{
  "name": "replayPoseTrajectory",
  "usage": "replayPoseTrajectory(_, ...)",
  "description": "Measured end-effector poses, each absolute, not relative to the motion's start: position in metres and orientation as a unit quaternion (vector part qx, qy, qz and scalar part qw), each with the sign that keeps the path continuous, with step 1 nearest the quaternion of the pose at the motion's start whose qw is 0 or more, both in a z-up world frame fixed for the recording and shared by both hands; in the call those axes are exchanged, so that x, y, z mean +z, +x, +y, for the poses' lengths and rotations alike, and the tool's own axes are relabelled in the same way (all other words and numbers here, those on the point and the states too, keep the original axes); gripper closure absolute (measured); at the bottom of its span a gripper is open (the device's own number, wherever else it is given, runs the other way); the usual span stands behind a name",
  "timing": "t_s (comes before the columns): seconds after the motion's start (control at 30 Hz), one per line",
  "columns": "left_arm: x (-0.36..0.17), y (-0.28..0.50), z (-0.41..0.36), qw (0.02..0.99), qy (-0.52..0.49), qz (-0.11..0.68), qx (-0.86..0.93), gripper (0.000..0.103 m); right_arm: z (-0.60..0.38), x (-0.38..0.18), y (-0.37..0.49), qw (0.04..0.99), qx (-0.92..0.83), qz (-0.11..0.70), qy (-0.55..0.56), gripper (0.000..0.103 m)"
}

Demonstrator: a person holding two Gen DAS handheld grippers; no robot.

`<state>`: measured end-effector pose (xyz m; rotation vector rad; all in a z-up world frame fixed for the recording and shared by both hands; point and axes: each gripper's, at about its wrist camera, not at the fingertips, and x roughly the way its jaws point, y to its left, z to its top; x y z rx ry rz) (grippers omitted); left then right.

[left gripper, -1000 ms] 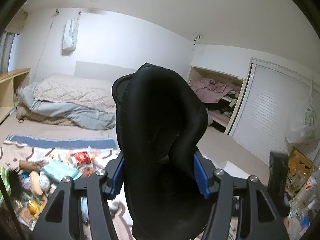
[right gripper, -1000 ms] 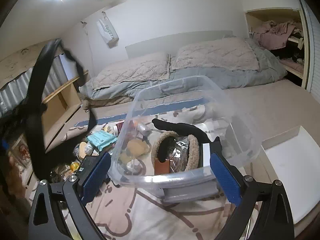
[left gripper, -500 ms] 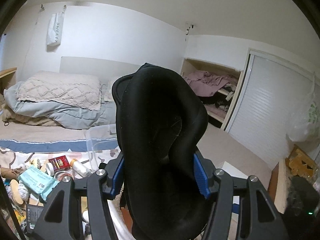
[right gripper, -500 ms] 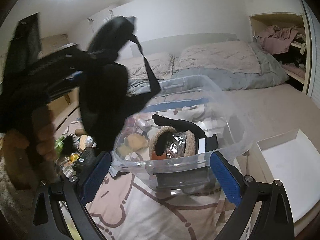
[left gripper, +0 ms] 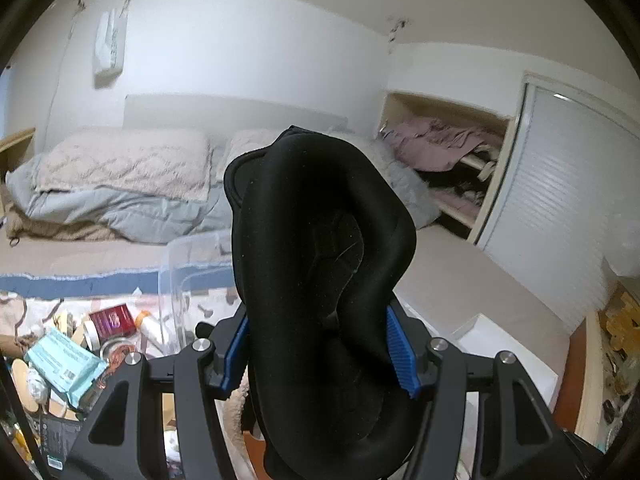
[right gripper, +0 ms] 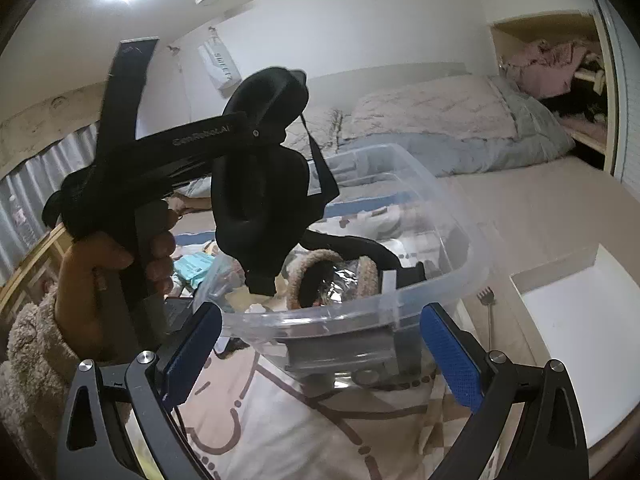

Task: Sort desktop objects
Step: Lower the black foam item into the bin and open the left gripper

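Note:
My left gripper (left gripper: 318,350) is shut on a black padded eye mask (left gripper: 320,280) that fills the middle of the left wrist view. In the right wrist view the mask (right gripper: 260,204) hangs over the left part of a clear plastic bin (right gripper: 400,304), its strap trailing to the right. The bin holds a brown fuzzy earmuff (right gripper: 332,276), a black item and other small things. My right gripper (right gripper: 320,352) is open and empty, its blue pads (right gripper: 448,364) on either side of the bin's near rim.
A blanket with a cartoon print (right gripper: 320,420) lies under the bin. Loose items lie on the floor at left, among them a teal packet (left gripper: 64,360) and a red box (left gripper: 114,316). A white lid (right gripper: 576,340) lies at right. A bed (left gripper: 120,184) stands behind.
My left gripper has swung the eye mask rightward from the cluttered floor to above the bin. The right gripper has edged closer to the bin's rim.

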<state>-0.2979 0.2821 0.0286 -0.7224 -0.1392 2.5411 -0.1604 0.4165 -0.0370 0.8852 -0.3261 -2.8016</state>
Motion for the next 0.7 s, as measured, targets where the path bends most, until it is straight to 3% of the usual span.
replayPoseTrajectory(0.4, -0.022, -0.324, 0.296, 0.225, -0.368, -0.014, 0.902, 0.043, 0.424, -0.046, -0.158, 0.087, -0.941, -0.116, 0.304, 0.004)
replayPoseTrajectory(0.5, -0.021, -0.321, 0.299, 0.219, -0.367, -0.005, 0.904, 0.034, 0.423, -0.046, -0.157, 0.09, -0.941, -0.116, 0.306, 0.004)
replayPoseTrajectory(0.57, -0.02, -0.318, 0.298, 0.209, -0.366, 0.002, 0.907, 0.008, 0.422, -0.045, -0.155, 0.092, -0.941, -0.116, 0.305, 0.004)
replayPoseTrajectory(0.6, -0.019, -0.317, 0.297, 0.2, -0.362, 0.004, 0.91, 0.003, 0.422, -0.045, -0.154, 0.092, -0.941, -0.115, 0.305, 0.004)
replayPoseTrajectory(0.7, -0.016, -0.312, 0.292, 0.192, -0.356, 0.008, 0.914, 0.0, 0.421, -0.044, -0.151, 0.089, -0.941, -0.114, 0.305, 0.004)
